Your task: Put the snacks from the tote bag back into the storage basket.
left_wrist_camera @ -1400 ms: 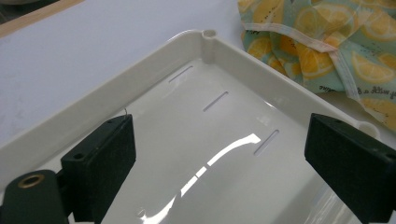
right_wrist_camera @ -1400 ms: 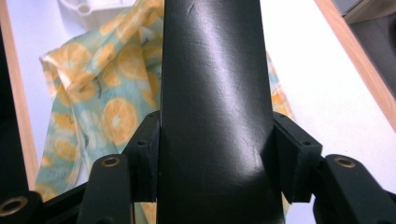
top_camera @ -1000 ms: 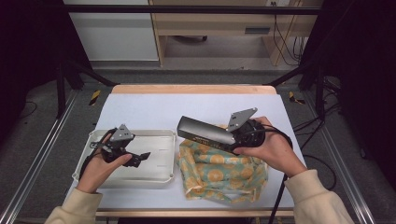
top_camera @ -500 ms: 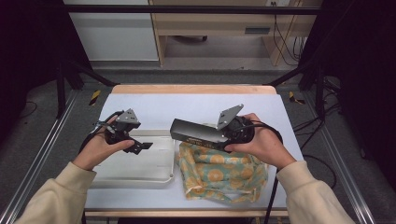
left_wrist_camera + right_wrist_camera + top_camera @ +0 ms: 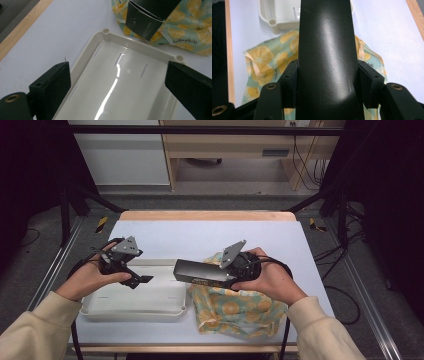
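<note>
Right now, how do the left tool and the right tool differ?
The left tool stands open with nothing between its jaws, above the white tray; the right tool is shut on a dark box. In the high view the left tool is over the tray, the right tool over the lemon-print bag. Both are hand-held off the table.

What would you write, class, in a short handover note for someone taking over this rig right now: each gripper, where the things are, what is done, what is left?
Right gripper: shut on the dark box, held level above the lemon-print bag, its free end at the tray's edge.
Left gripper: open, empty, above the white tray.
Done: box picked up.
Left: probably set the box in the tray, which holds nothing so far; then release.
</note>
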The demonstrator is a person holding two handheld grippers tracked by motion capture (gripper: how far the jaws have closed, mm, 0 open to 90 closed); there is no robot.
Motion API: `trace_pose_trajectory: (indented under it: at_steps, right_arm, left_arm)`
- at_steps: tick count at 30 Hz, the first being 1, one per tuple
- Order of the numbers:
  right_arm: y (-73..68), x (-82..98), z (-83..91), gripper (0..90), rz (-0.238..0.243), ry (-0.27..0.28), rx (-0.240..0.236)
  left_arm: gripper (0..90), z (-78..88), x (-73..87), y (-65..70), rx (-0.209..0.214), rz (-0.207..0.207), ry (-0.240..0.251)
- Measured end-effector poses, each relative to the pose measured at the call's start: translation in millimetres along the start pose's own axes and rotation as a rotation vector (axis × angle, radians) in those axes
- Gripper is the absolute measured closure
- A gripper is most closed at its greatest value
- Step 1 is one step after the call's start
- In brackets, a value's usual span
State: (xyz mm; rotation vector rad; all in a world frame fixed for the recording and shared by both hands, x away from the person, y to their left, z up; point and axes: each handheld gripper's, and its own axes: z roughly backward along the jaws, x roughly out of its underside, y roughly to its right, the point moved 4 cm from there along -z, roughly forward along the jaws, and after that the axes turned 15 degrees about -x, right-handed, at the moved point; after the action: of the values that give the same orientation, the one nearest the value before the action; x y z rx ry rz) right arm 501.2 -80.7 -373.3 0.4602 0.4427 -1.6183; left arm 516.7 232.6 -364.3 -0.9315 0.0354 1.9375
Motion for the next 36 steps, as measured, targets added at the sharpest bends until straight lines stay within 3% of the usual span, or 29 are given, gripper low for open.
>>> trace_pose_trajectory:
  at_steps: [4,9,15,18,27,36]
  right_arm:
    - [-3.6,-7.0,-0.3,43.3,-0.008,-0.003,0.018]
    - [-7.8,-13.8,-3.0,43.3,0.0,-0.002,-0.012]
    - [-13.7,-25.9,-8.4,43.3,0.024,-0.016,-0.03]
    - [-18.2,-30.7,-11.6,43.3,0.036,-0.028,-0.04]
    - [-27.1,-42.9,-24.1,43.3,0.057,-0.032,-0.065]
    - [-32.3,-50.2,-28.4,43.4,0.072,-0.022,-0.088]
  left_arm:
    - [6.6,4.9,-9.2,4.9,0.031,-0.055,0.009]
    - [6.0,13.4,-24.9,9.2,0.036,-0.128,0.002]
    - [6.0,16.7,-28.7,16.4,0.052,-0.203,-0.048]
    - [4.8,20.0,-27.7,23.3,0.053,-0.262,-0.085]
    - [6.6,20.6,-29.9,36.7,0.088,-0.329,-0.106]
    - [9.4,3.2,-31.1,50.2,0.136,-0.41,-0.158]
